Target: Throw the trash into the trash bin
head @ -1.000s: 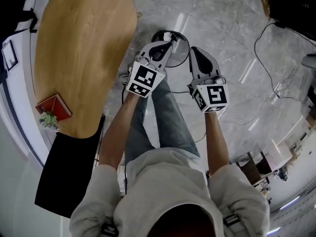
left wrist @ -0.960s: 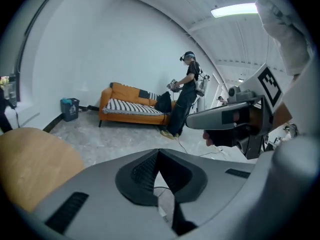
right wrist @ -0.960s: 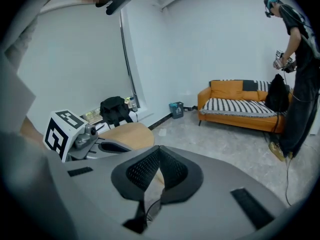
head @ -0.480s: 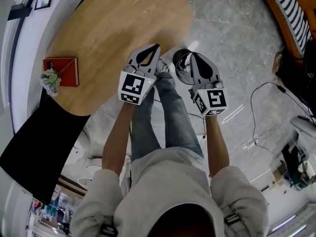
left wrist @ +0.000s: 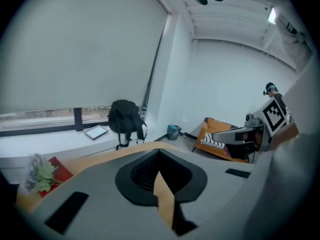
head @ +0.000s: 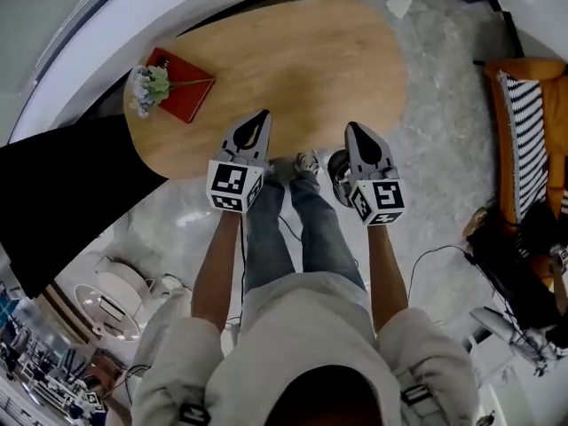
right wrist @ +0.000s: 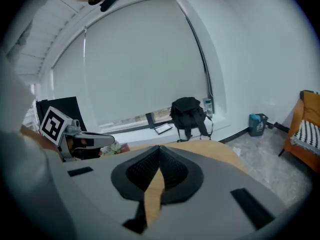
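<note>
My left gripper (head: 263, 116) and right gripper (head: 352, 126) are both pressed together at the tips, with nothing pinched. Each gripper view shows only the tabletop's wood through the slit behind the meeting pads (left wrist: 142, 171).

The bin (head: 335, 169) stands on the floor (head: 444, 131) by the feet. It sits just beside the right gripper, which partly covers it, so I can't see what's inside. A pale scrap (head: 399, 4) lies on the floor past the tabletop's (head: 293, 60) far end. It may be trash, but I can't tell.

Empty, shut grippers would fit trash already in the bin, or a piece yet to be fetched. Either way, I'd keep both tips clear of the tabletop edge and get a look into the bin before committing.

The pads are black and ribbed, set in smooth grey shells. The tabletop is a smooth oval with pale wood grain. The floor is glossy grey marble, so a light scrap on it would likely slide. A red book (head: 182, 91) with a flower sprig lies at the tabletop's left end.
</note>
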Demonstrator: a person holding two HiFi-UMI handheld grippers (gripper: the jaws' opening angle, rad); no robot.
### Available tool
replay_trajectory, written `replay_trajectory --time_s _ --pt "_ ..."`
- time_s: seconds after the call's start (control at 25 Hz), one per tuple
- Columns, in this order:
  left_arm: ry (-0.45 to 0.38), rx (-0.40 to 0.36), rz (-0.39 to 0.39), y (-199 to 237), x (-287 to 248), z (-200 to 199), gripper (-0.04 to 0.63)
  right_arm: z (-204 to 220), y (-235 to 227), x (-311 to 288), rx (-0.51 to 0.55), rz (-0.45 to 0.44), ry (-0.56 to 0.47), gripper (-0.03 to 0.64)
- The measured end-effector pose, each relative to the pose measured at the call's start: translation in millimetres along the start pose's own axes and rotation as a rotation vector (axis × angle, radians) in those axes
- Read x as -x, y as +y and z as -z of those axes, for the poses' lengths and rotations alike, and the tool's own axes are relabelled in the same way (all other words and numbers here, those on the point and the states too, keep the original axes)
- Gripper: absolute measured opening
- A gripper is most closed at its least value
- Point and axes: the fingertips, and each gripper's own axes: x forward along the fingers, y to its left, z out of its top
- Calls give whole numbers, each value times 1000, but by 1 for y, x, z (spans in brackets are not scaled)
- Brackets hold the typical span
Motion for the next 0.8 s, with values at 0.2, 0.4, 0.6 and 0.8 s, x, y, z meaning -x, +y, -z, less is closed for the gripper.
replay_trajectory --time_s 0.2,0.4,0.6,0.8 --pt "-58 72 -156 50 68 -22 17 -30 60 -17 49 -95 -4 29" --pt "-121 91 -253 77 112 -70 17 -69 85 -20 82 -125 -26 29" --pt "-190 76 -310 94 139 -122 17 -117 91 -21 115 -123 -81 28" --pt "-238 48 -328 91 152 -169 17 -186 82 -5 149 -111 -164 29"
